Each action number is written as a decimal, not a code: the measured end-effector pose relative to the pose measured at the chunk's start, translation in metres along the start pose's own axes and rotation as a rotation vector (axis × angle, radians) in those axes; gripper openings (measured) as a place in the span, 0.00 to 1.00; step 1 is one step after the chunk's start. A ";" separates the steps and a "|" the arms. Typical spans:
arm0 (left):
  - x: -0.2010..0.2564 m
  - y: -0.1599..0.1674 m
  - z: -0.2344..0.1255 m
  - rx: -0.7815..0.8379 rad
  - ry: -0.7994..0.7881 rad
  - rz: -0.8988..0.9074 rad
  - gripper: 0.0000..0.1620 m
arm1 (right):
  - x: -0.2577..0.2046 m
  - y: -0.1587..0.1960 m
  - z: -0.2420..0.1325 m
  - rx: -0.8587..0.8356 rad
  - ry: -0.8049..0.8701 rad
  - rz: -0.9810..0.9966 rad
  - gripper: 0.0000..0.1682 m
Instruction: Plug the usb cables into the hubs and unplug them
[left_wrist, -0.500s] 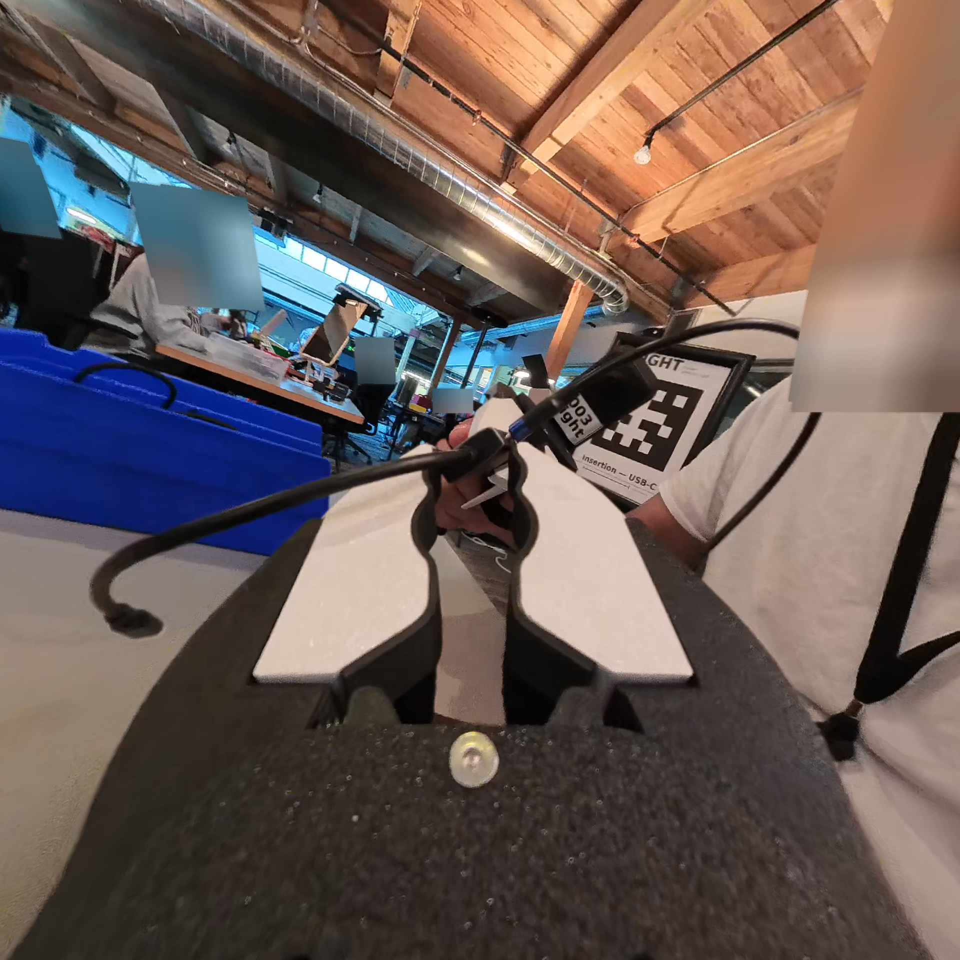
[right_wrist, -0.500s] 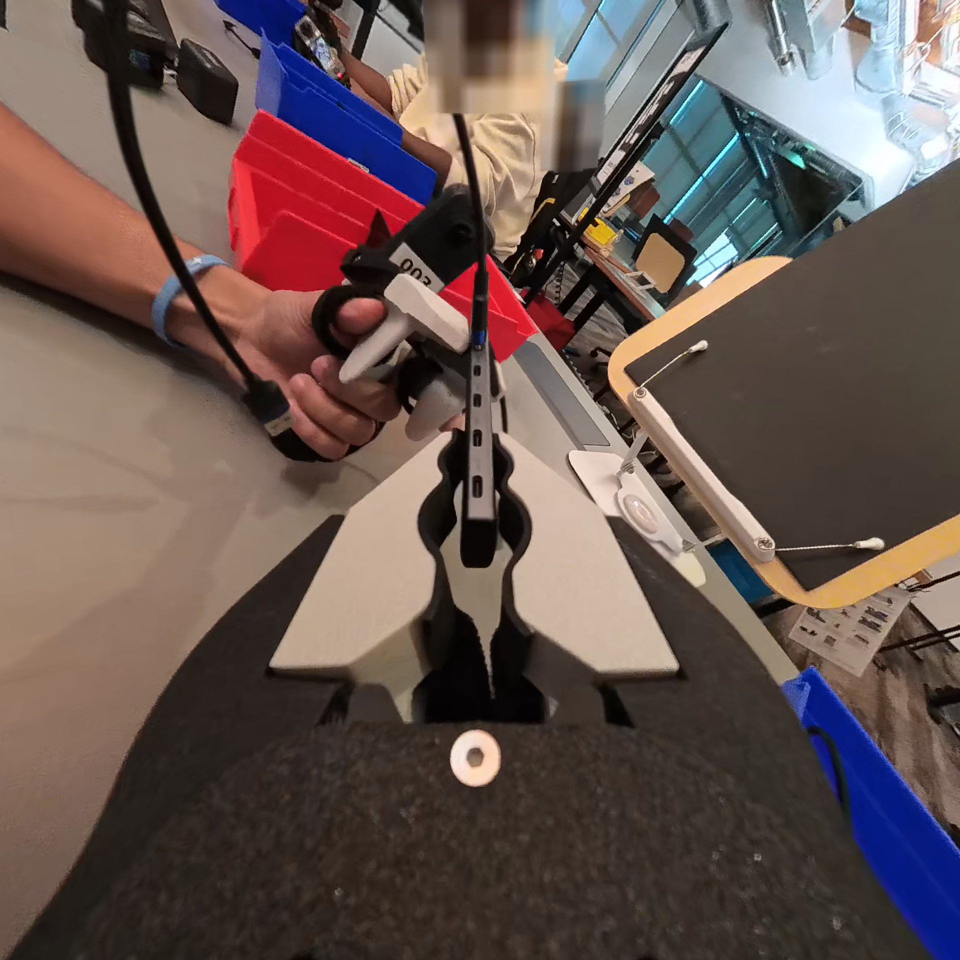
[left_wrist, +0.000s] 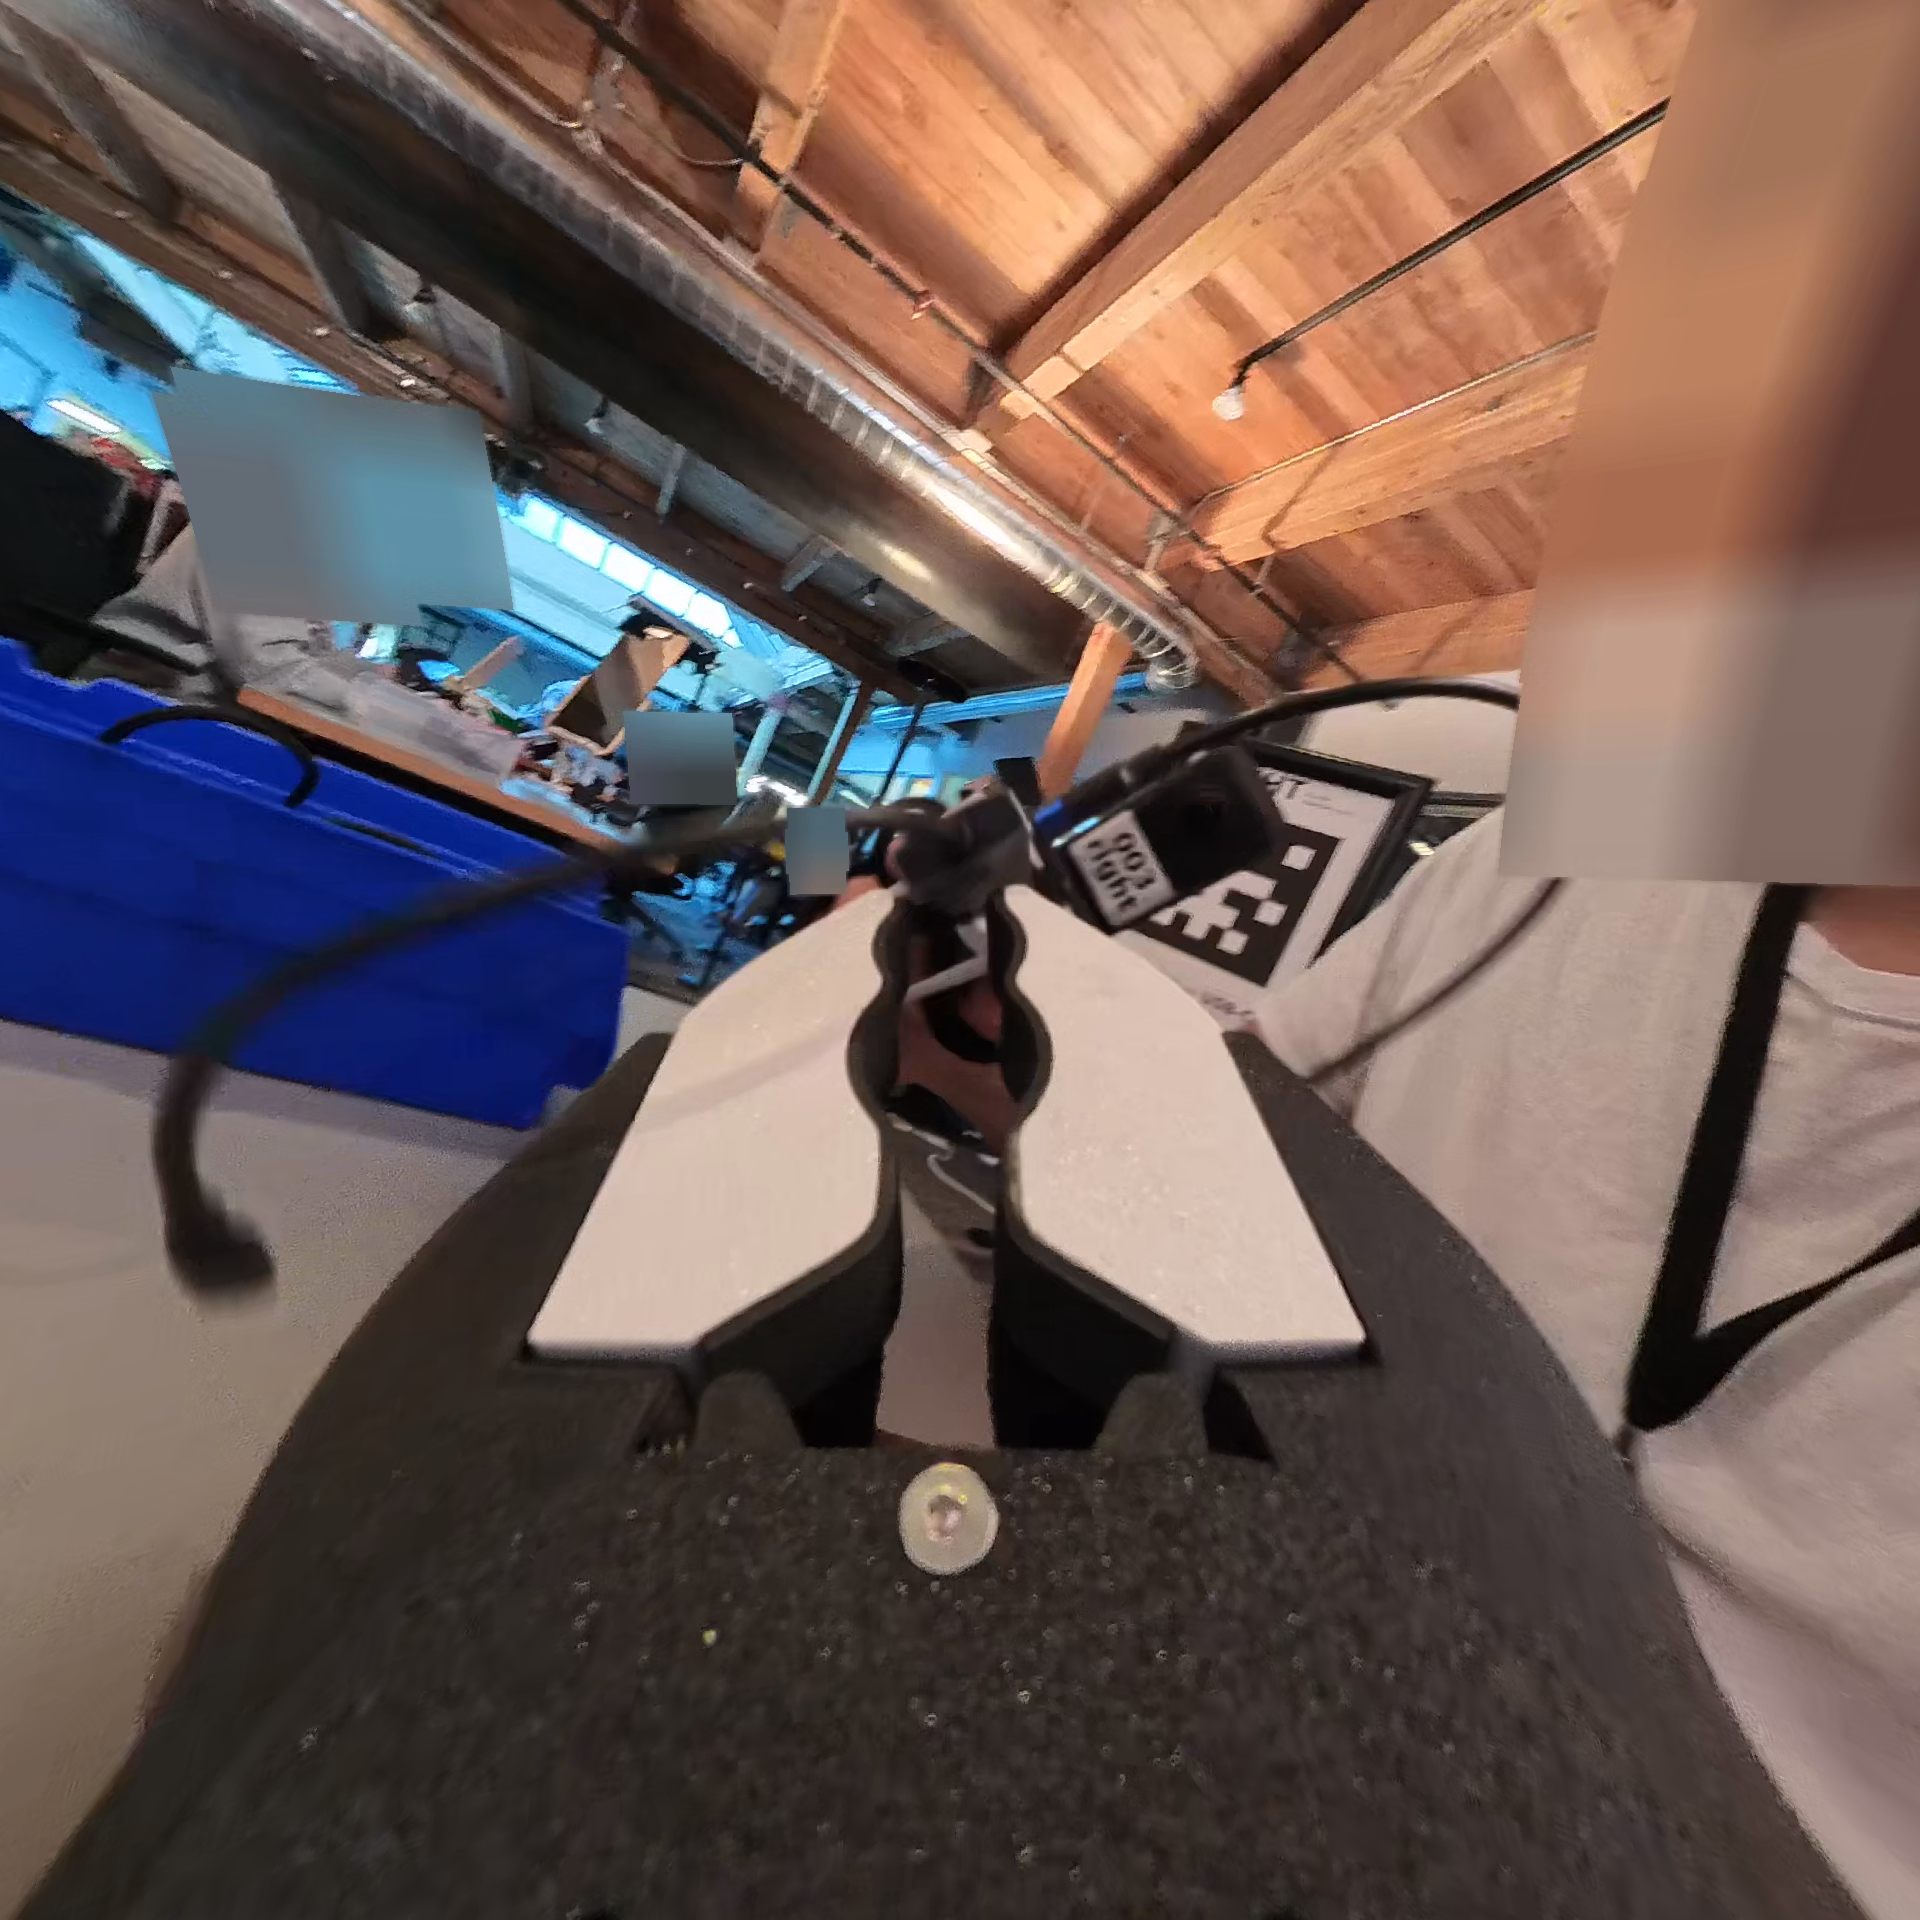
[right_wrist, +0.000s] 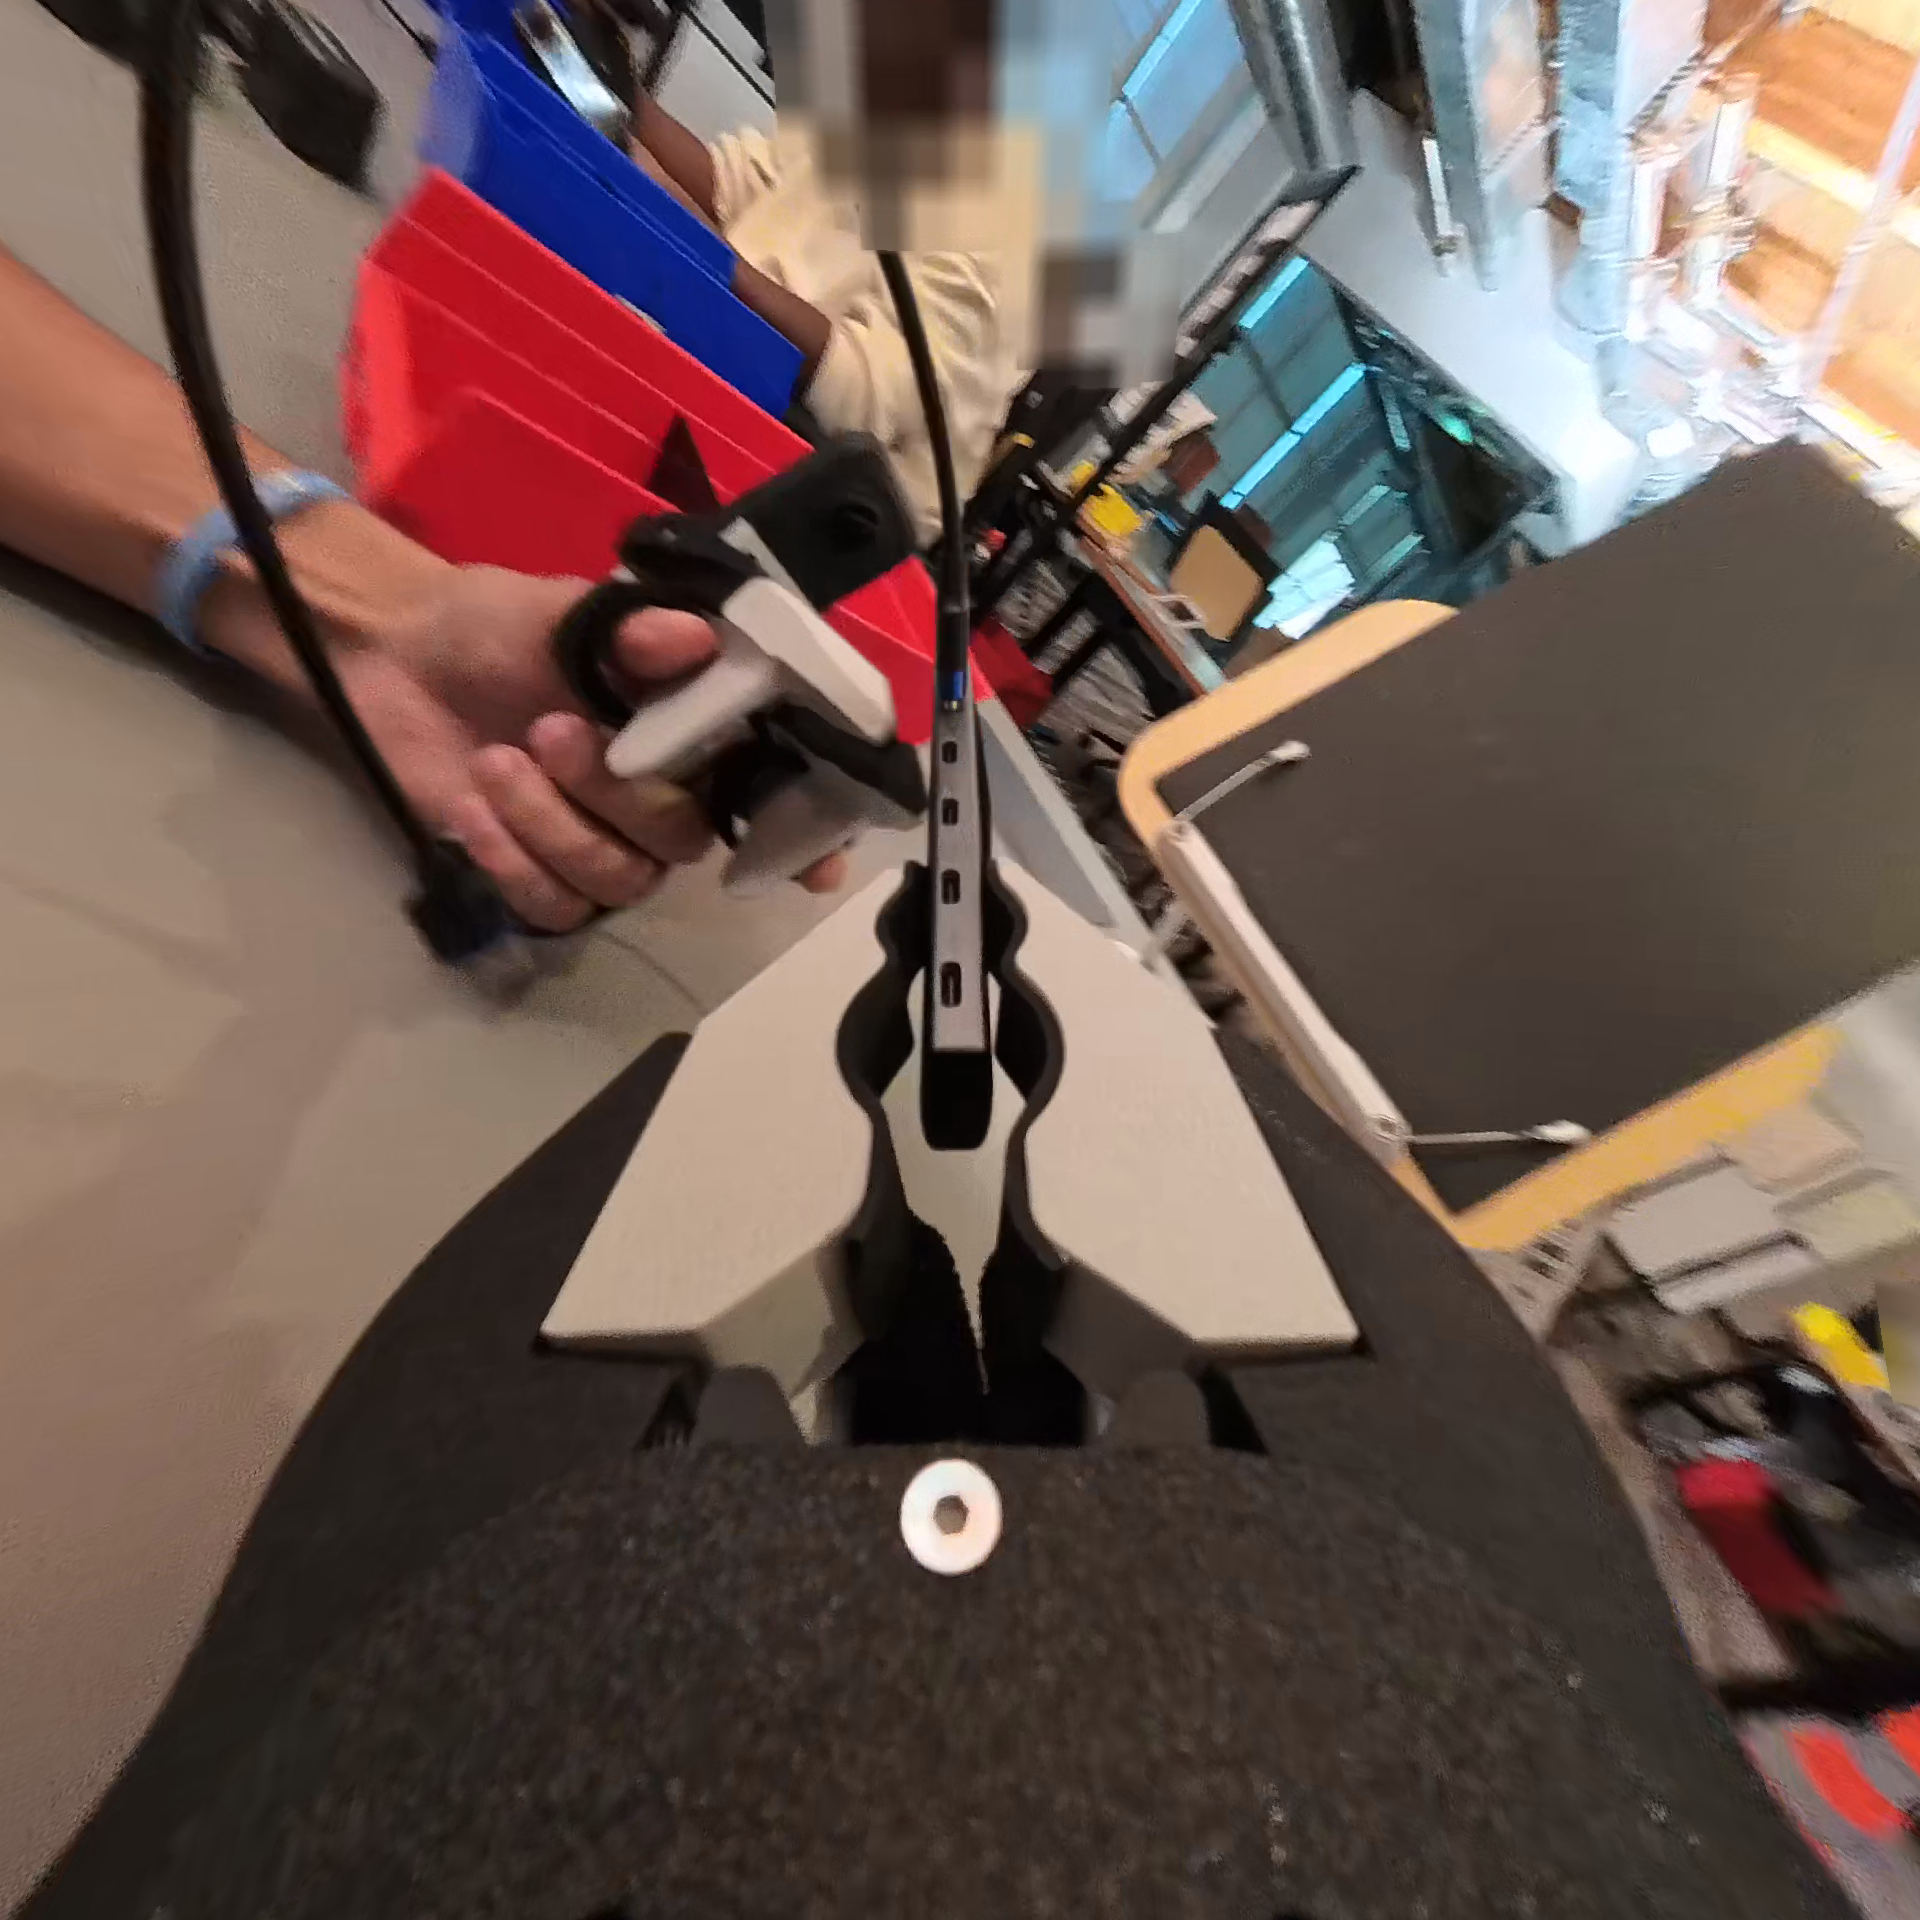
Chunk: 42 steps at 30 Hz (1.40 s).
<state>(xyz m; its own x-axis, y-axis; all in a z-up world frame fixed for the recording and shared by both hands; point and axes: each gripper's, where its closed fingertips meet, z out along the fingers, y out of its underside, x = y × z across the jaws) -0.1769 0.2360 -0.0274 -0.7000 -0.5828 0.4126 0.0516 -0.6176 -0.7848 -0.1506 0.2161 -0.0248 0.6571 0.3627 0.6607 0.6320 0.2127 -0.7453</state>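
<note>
The one grey USB hub (right_wrist: 956, 940) sits pinched between the fingers of the right gripper (right_wrist: 951, 997), standing on edge and pointing away from the camera, with four little ports showing along its side (that's all I can count through the blur). One black cable (right_wrist: 930, 436) runs out of its far end and goes up out of frame. The left gripper (right_wrist: 790, 748) shows just beside the hub's far end in the right wrist view, held by a hand (right_wrist: 488, 748) with one blue wristband (right_wrist: 203, 561) on the arm; a second, thicker black cord (right_wrist: 223, 416) hangs past that wrist to a plug near the grey table (right_wrist: 208, 1143). In the left wrist view the left gripper (left_wrist: 951, 935) has its fingers narrowed with a slim gap between them, and a blurry black cable (left_wrist: 416, 935) passes right at the tips, but I honestly can't tell if they're clamping it or not. Further out: one stack of red bins (right_wrist: 520, 416), blue bins (right_wrist: 623, 239) behind it, another blue bin (left_wrist: 260, 894) in the left view, and one black board with a wooden edge (right_wrist: 1558, 831) off to the right.
</note>
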 end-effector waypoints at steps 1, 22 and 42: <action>-0.007 0.000 -0.002 -0.007 -0.044 0.004 0.11 | 0.006 0.005 -0.001 -0.032 0.045 -0.035 0.05; -0.045 0.001 -0.002 -0.227 -0.747 0.857 0.05 | 0.000 0.051 0.011 -0.291 0.271 -0.461 0.04; -0.029 0.006 0.009 -0.189 -0.612 0.706 0.03 | -0.008 0.047 0.018 -0.201 0.218 -0.350 0.08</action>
<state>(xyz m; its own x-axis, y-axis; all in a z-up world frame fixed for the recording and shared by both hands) -0.1498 0.2446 -0.0402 -0.0539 -0.9969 -0.0567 0.1664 0.0470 -0.9849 -0.1333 0.2398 -0.0670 0.4471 0.0960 0.8893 0.8846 0.1001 -0.4555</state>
